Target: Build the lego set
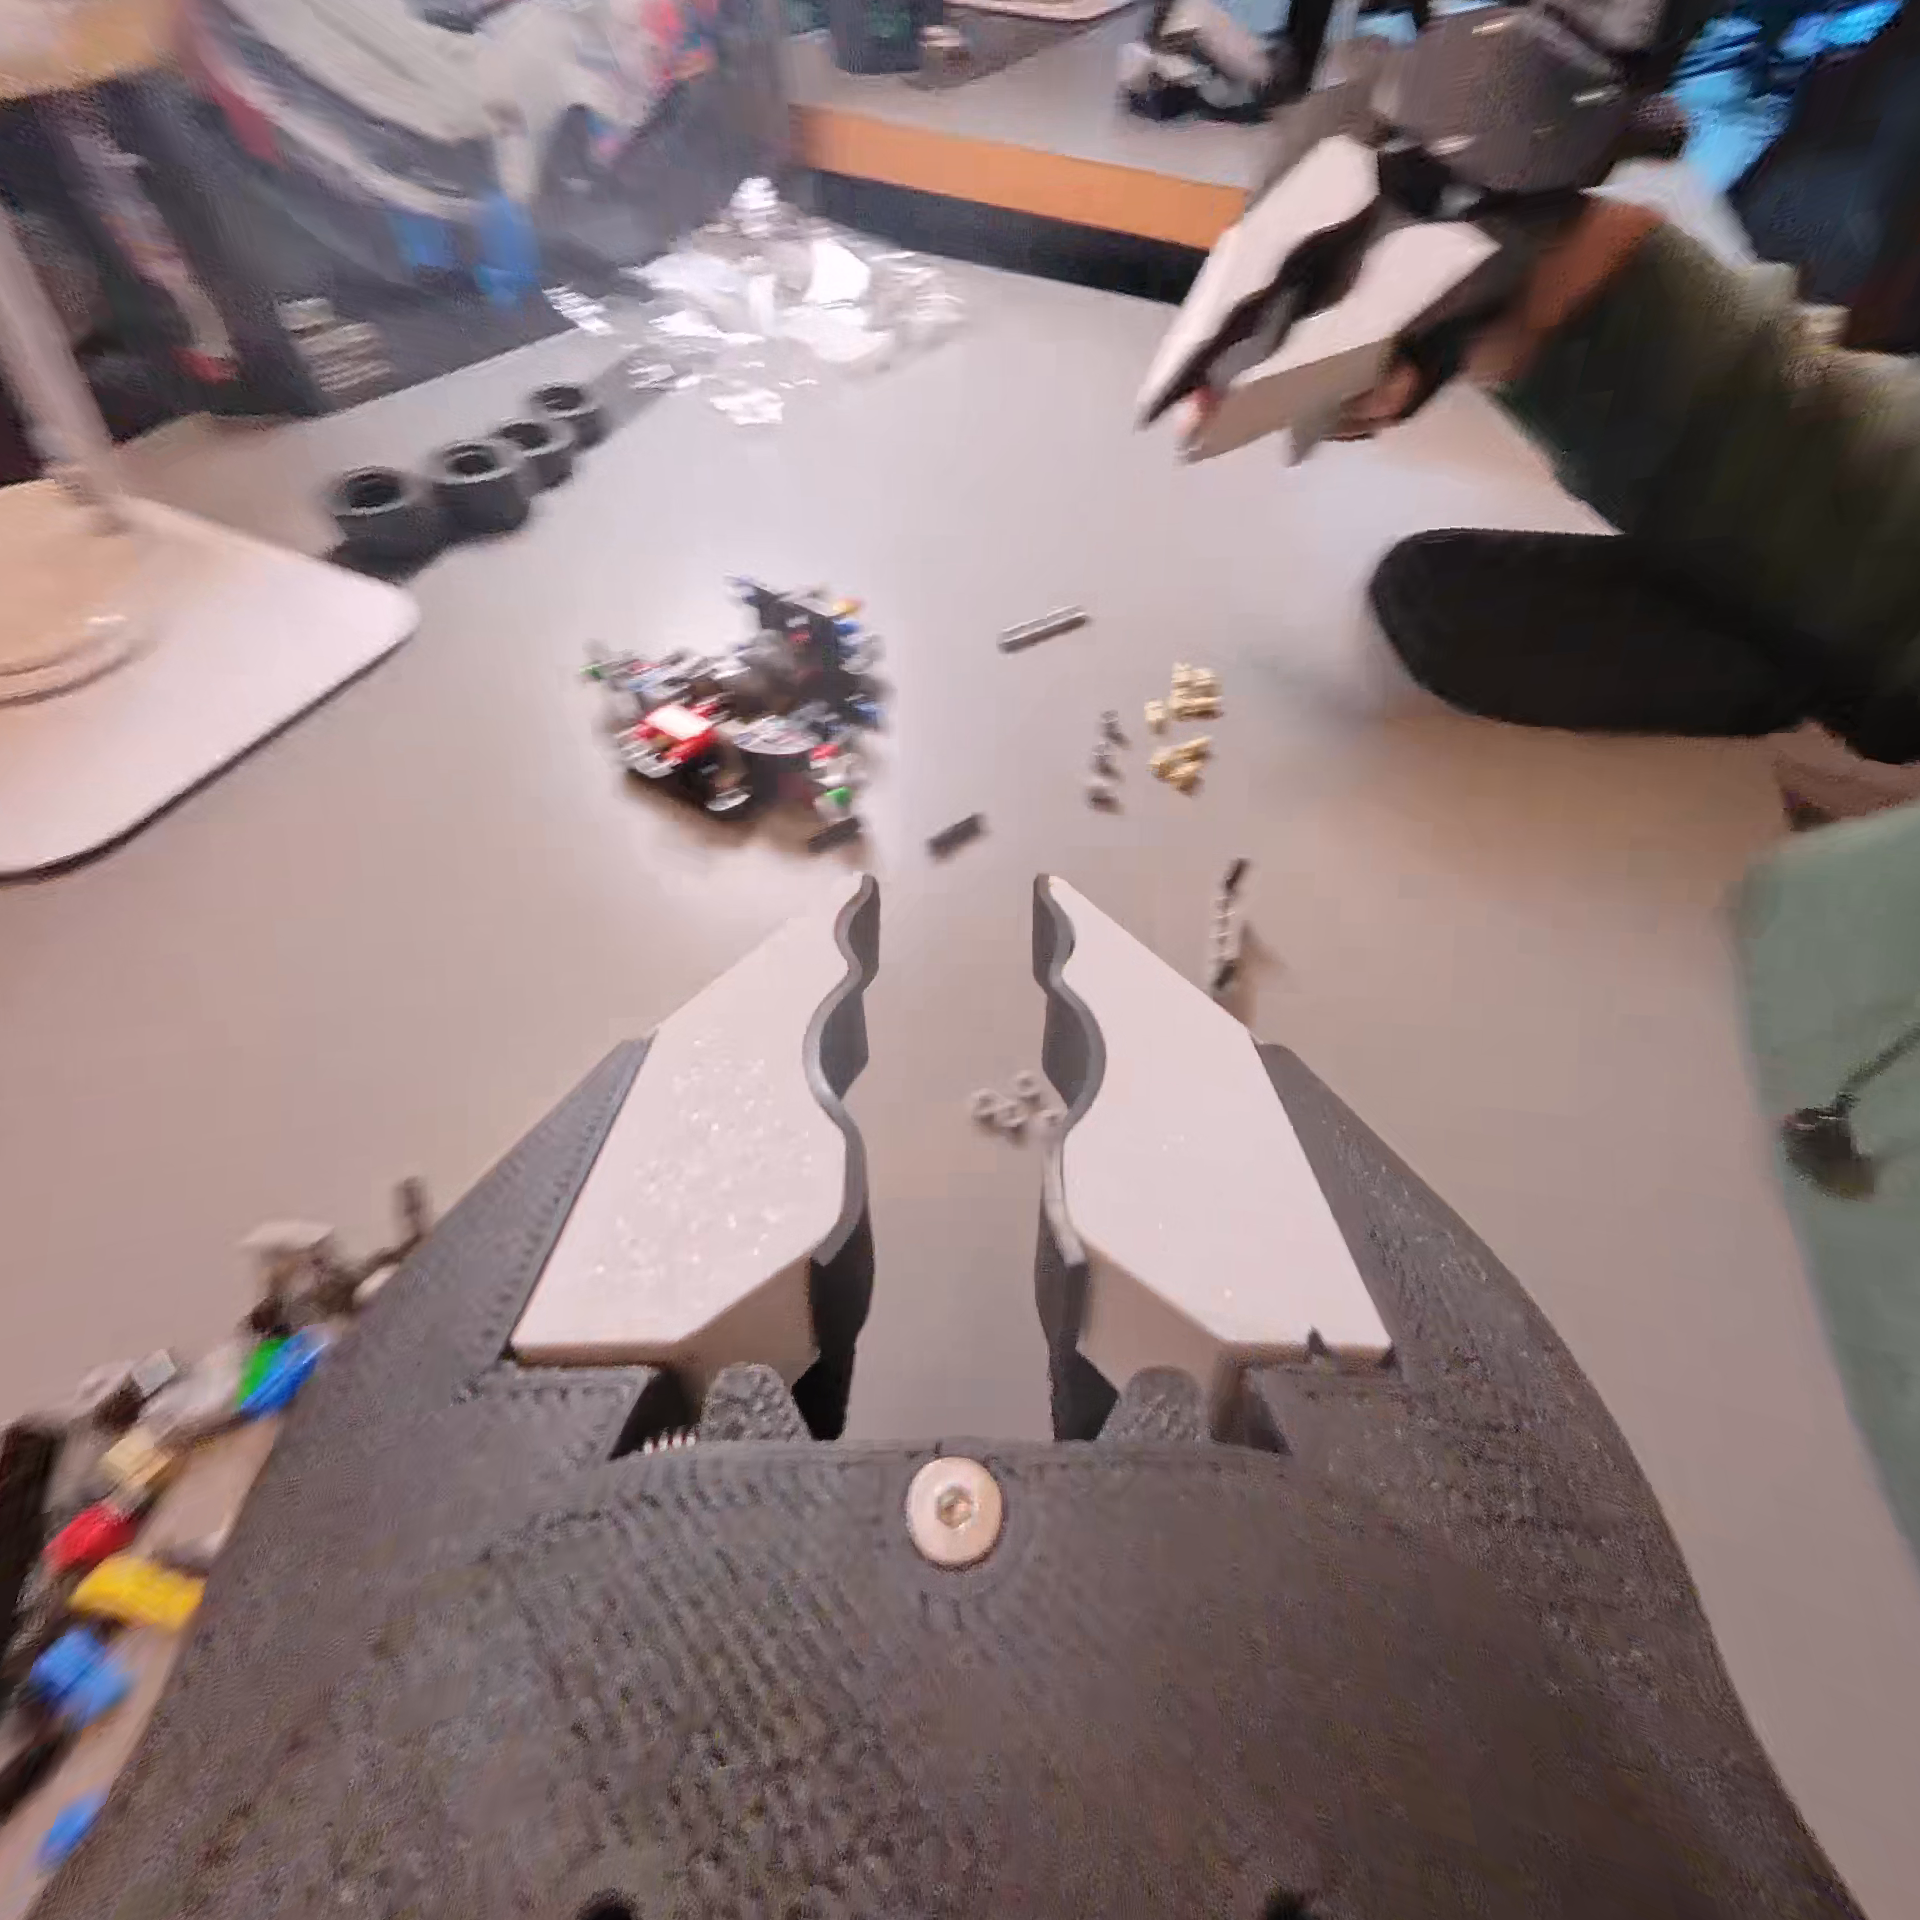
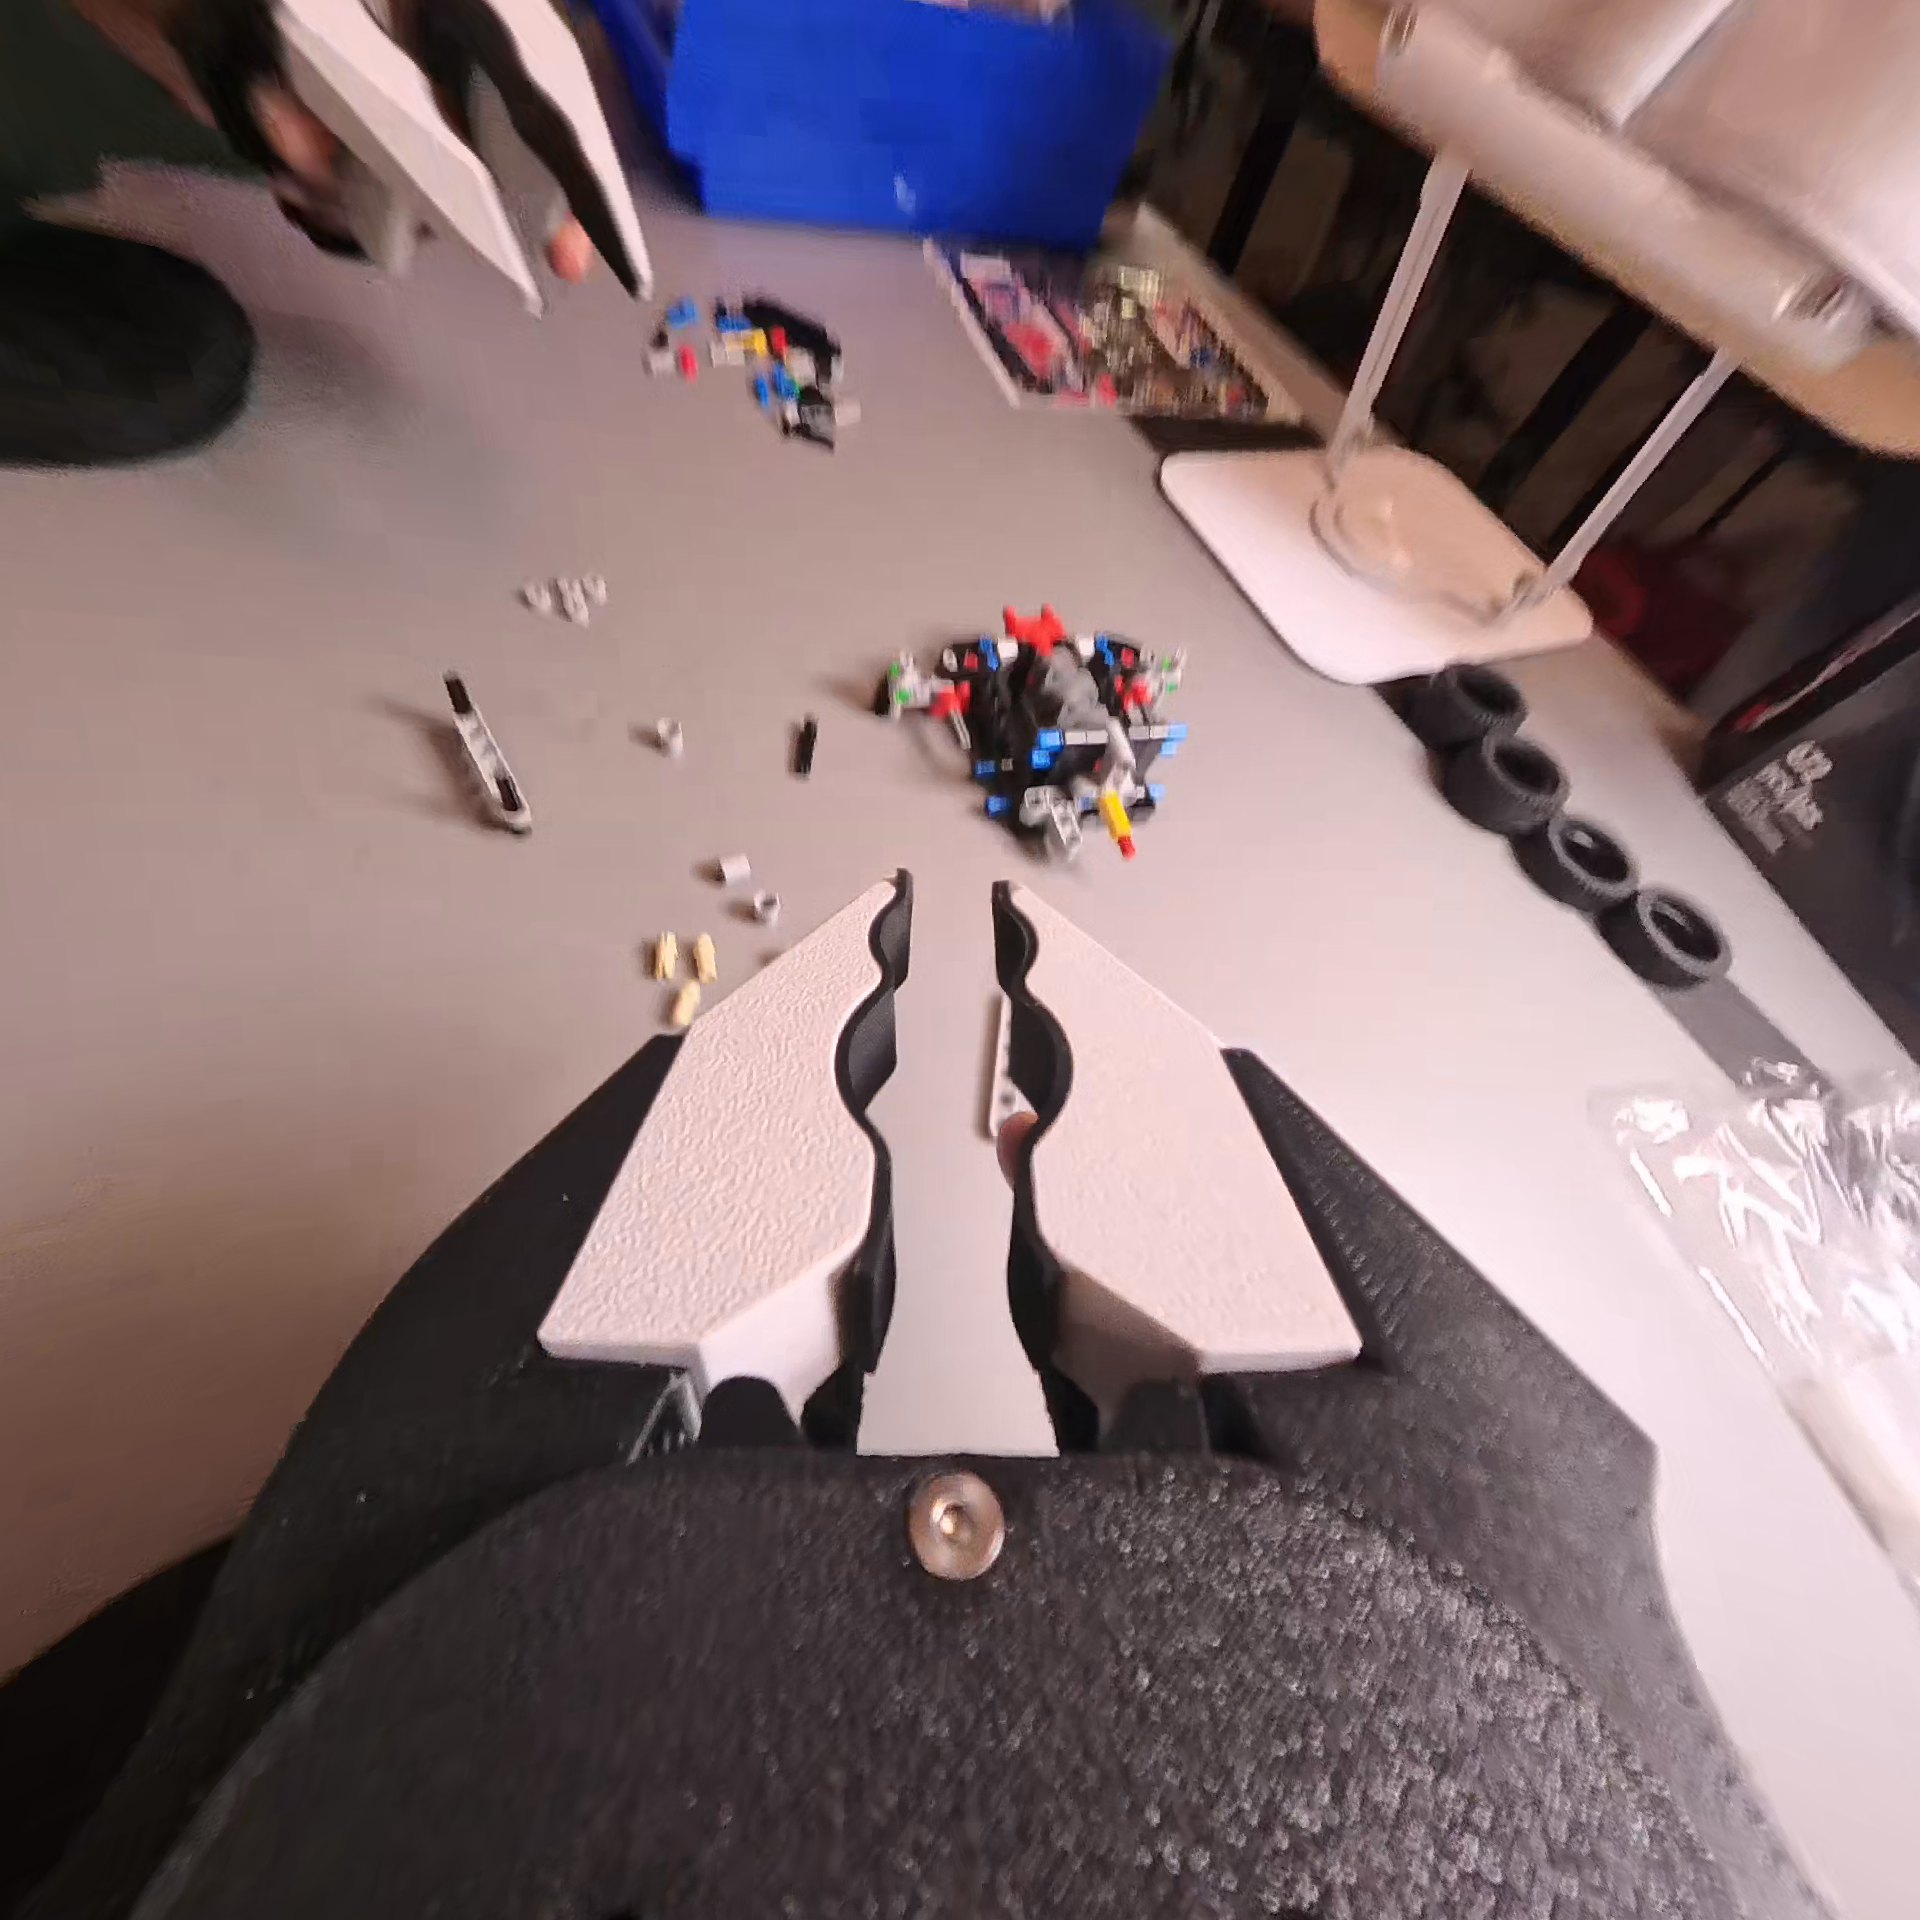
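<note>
Holding both claws above a pale grey surface (image 2: 312, 1039), you have a cluttered room behind: a blue bin (image 2: 904, 114) at the far edge and dark shelving to the right in the right wrist view.

Left claw (image 1: 954, 904): jaws apart by a narrow gap, nothing between them. Right claw (image 2: 952, 896): jaws likewise narrowly parted, empty; a thin pale beam (image 2: 1003, 1060) lies on the surface under its right finger, partly hidden.

Around the right claw:
- white lamp base (image 2: 1351, 561) ahead to the right, well apart;
- four black tyres (image 2: 1558, 821) in a row to the right of it;
- clear plastic bags (image 2: 1787, 1195) at right, near;
- tan pins (image 2: 686, 966) and small grey bushes (image 2: 748, 883) just left of the tips;
- grey-and-black beam (image 2: 486, 753) farther left;
- loose pile of coloured parts (image 2: 758, 364) far ahead, beneath the left claw;
- instruction booklet (image 2: 1101, 332) ahead, right of that pile.

Nothing stands between either claw and the build.

Partly built lego assembly (image 2: 1049, 727): ahead and slightly right of the right claw; ahead and slightly left of the left claw (image 1: 748, 707). Mostly black, with blue, red, grey and yellow pieces. Finer detail is blurred.
</note>
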Demonstrator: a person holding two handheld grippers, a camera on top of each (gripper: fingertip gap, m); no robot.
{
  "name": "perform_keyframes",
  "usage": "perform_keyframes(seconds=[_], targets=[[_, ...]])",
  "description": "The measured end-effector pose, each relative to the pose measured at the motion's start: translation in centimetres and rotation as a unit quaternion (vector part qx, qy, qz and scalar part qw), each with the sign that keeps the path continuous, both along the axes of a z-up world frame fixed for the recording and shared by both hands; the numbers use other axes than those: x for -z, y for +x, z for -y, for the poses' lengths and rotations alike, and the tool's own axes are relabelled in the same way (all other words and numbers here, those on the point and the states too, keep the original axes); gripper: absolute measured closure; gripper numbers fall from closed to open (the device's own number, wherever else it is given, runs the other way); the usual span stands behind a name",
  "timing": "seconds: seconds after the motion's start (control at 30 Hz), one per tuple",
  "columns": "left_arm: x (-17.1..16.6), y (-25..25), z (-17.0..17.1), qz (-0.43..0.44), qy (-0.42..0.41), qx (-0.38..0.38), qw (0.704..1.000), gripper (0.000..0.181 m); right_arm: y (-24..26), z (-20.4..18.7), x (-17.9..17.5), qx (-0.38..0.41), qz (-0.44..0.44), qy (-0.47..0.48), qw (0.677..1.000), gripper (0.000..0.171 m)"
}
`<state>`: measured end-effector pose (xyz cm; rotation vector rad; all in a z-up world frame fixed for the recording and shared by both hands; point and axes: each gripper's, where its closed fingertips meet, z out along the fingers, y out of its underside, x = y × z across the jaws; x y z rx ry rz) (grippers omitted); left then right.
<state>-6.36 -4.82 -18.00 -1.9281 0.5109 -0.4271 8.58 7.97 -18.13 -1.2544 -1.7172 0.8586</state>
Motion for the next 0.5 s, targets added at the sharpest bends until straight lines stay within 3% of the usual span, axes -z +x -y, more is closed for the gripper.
perform_keyframes(seconds=[0.1, 0.27, 0.5], targets=[[1.6, -2.6, 0.8, -0.039, -0.031, -0.028, 0.998, 0.158, -0.6, 1.6, -0.7, -0.033, -0.026, -0.013, 0.999, 0.159], [7.0, -1.3, 2.5, -0.100, -0.127, 0.029, 0.986, 0.165, -1.1, 4.2, 1.2, -0.082, 0.010, -0.012, 0.997, 0.160], [9.1, 0.8, 2.4, -0.131, -0.143, 0.070, 0.979, 0.175, -1.2, 5.1, 2.3, -0.094, 0.028, -0.010, 0.995, 0.161]])
